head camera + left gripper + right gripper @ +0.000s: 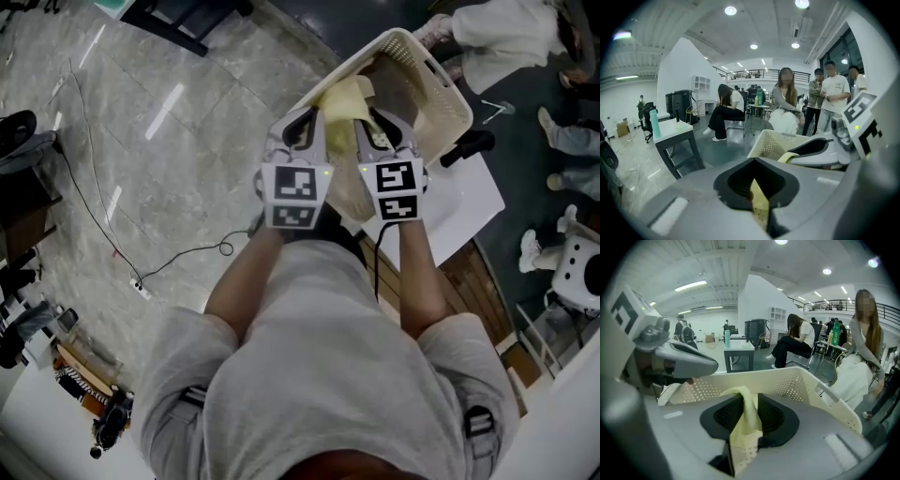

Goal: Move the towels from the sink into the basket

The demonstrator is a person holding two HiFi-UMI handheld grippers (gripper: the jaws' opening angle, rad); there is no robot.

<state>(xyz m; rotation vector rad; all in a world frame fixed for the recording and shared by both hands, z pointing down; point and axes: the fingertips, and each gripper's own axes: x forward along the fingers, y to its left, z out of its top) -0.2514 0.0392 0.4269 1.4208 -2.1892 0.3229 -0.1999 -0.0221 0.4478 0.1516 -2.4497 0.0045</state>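
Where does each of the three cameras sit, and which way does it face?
Head view: on the person's head, looking down on the left tongs and right tongs at the basket; forearms, shoulders show.
Left gripper view: on the left tongs, facing people in a hall; tongs pinch the yellow towel.
Right gripper view: on the right tongs, facing the basket; towel between them.
Shared: basket, towel, the other tongs.

One yellow towel [343, 99], one basket [433, 67], two hand-held grippers [306, 120] [379, 127].
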